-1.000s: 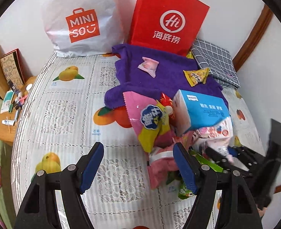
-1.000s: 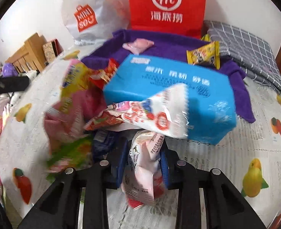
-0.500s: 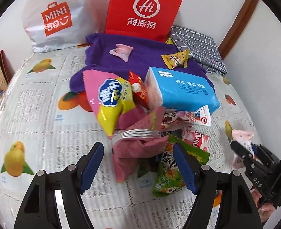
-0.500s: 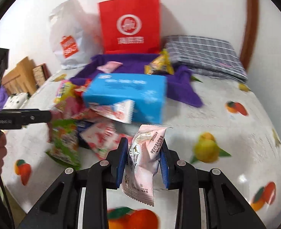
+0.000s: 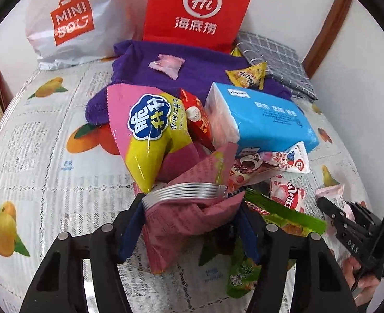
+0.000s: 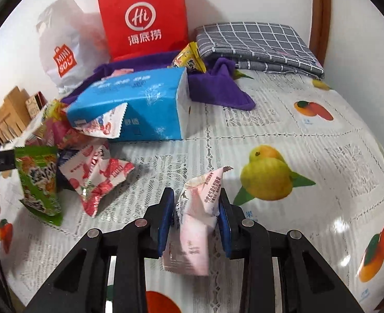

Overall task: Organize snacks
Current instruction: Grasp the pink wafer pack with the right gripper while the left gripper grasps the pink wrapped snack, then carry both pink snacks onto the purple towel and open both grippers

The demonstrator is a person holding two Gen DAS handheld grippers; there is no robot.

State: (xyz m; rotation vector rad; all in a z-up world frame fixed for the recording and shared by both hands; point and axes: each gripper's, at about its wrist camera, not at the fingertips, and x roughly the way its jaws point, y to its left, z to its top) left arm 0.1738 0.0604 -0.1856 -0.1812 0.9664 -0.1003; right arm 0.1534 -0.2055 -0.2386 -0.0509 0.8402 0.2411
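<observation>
Your left tongs (image 5: 192,224) are sitting partly open around the maroon pack (image 5: 184,216) at the near edge of the snack pile on the bench (image 5: 35,156), though actual contact is hard to tell. Your right tongs (image 6: 195,219) are squeezing the pink packet (image 6: 194,224), holding it off to the right, apart from the pile and the blue tissue pack (image 6: 139,104).

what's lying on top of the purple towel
On the purple towel lie a pink candy packet and a yellow triangular snack packet; the blue tissue pack covers its front edge, hiding anything beneath.
</observation>
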